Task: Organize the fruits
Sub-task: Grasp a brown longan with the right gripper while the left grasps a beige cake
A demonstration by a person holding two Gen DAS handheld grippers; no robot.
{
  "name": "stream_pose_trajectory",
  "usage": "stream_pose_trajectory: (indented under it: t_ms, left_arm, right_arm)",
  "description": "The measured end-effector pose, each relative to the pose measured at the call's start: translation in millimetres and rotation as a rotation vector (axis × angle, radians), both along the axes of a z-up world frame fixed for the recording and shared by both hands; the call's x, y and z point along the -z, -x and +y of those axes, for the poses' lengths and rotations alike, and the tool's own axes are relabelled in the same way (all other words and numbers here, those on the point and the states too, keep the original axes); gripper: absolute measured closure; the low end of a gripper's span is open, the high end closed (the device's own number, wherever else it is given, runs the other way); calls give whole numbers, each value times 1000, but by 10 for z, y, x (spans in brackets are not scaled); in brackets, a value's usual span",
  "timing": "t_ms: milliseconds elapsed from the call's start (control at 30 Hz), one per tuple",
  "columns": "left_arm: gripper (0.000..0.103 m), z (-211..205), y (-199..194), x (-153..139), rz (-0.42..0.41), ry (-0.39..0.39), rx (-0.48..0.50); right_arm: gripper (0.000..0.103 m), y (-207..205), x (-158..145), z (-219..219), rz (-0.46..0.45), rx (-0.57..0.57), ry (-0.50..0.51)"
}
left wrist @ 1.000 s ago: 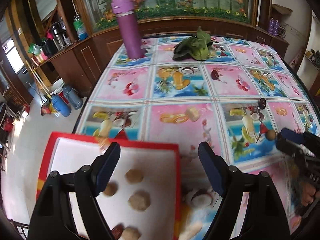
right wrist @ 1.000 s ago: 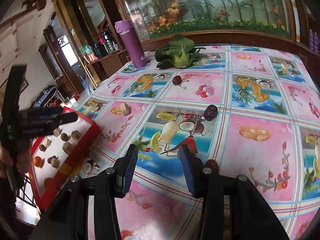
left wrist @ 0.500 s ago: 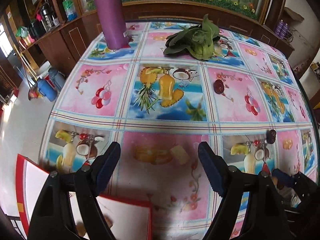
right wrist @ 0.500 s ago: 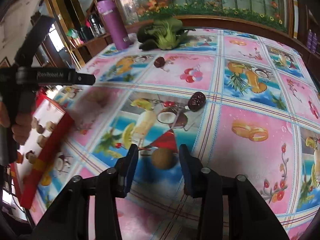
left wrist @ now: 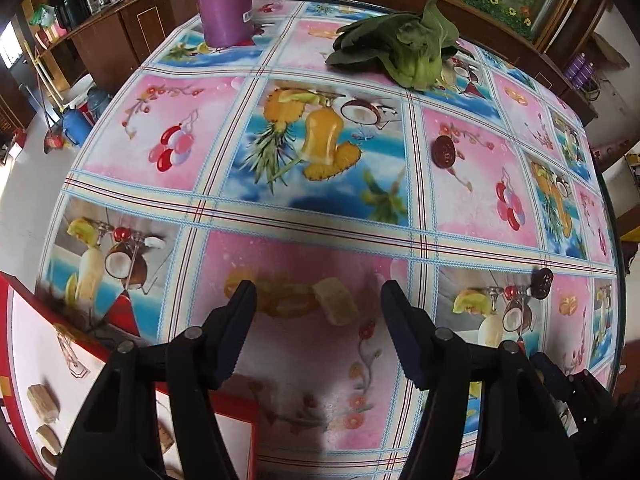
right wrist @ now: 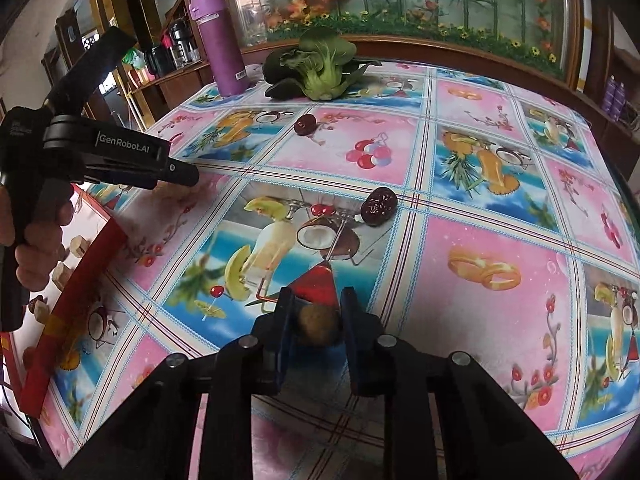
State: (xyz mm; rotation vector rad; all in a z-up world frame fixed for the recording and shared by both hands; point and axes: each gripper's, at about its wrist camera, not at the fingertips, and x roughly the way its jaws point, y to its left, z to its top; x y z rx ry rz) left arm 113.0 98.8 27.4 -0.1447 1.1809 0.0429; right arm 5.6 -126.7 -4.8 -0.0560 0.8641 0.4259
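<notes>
The right gripper [right wrist: 316, 322] clamps 1 brown fruit [right wrist: 318, 325], likely bound for the red tray [right wrist: 76, 284], while the left gripper [left wrist: 318, 330] gapes empty.

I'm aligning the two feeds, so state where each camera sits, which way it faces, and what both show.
Left wrist: on the left tool, angled down across the table toward the bottle and greens; its open fingers show, the tray lower left.
Right wrist: on the right tool, facing the same way; its fingers are shut on a brown fruit; a hand holding the left tool shows at left.
Shared: bottle, greens, tray, two dark dates.
</notes>
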Motion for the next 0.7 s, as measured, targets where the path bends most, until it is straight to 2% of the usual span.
stream_pose_trajectory:
  t_ms: [33, 100, 233, 300, 500, 700]
  left_arm:
    - [42, -5, -7, 11, 3, 3, -2]
    - [57, -19, -29, 51, 22, 31, -1]
    - [63, -61, -48, 60, 22, 58, 10]
    - [73, -73, -61, 58, 24, 67, 12]
    - [86, -115, -29, 60, 19, 66, 36]
    - [87, -160, 141, 12, -8, 64, 68]
  right_arm:
    - [81, 2, 3, 5, -4, 0, 2]
    - [81, 14, 4, 18, -9, 0, 7]
    - [81, 7, 1, 13, -7, 3, 2]
    - [81, 8, -1, 9, -8, 5, 0]
    - [81, 26, -20, -19, -23, 18, -8]
    - [81, 102, -122, -53, -77, 11, -54]
